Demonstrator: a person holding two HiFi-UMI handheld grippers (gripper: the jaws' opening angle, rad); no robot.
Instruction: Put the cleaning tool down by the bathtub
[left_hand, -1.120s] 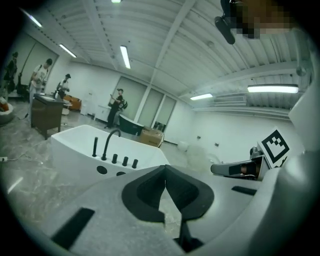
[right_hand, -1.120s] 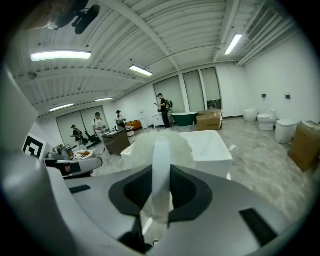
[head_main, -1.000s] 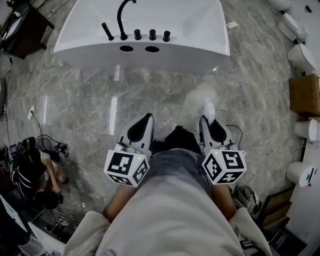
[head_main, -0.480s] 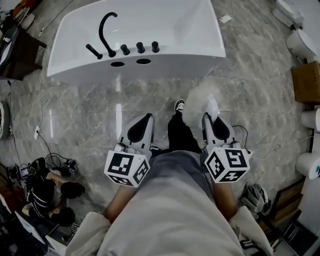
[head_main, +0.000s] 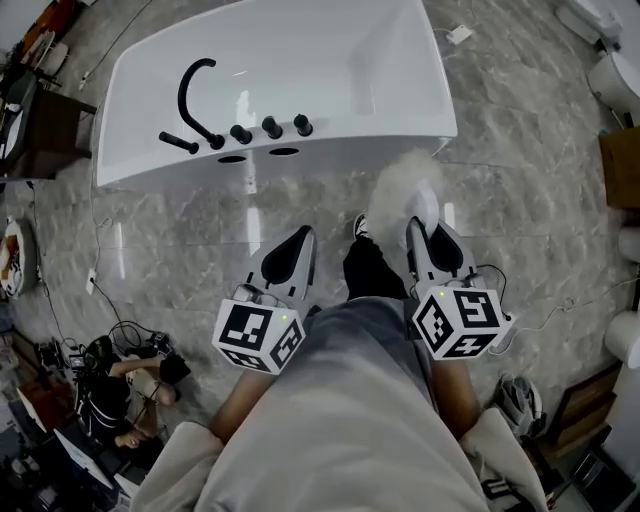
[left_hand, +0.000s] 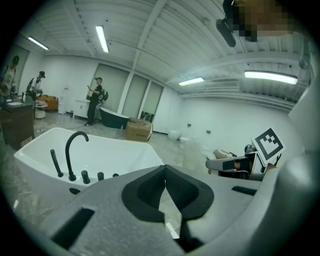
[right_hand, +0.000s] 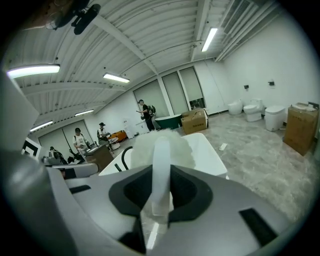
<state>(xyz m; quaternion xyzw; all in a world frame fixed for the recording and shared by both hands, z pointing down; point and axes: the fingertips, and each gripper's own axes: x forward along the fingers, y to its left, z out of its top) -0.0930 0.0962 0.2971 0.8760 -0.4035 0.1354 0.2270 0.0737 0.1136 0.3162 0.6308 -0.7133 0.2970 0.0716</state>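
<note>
Floor (head_main: 520, 200) of grey veined marble filled the head view, with a white bathtub (head_main: 300, 60) standing on it at the top of the frame. The person's legs (head_main: 350, 400) occupied the lower middle, flanked by two claws that both pointed toward the tub. The left claw (head_main: 303, 238) was closed, its pads meeting tip to tip with nothing between them. The right claw (head_main: 424, 225) was clamped on the white handle of the cleaning tool (head_main: 400, 190), a fluffy white duster. Its head projected beyond the jaws and was held clear of the floor, just short of the tub's front wall near its right corner. A curved black faucet (head_main: 190, 95) and a row of black knobs (head_main: 270, 127) sat on the tub's near rim.
</note>
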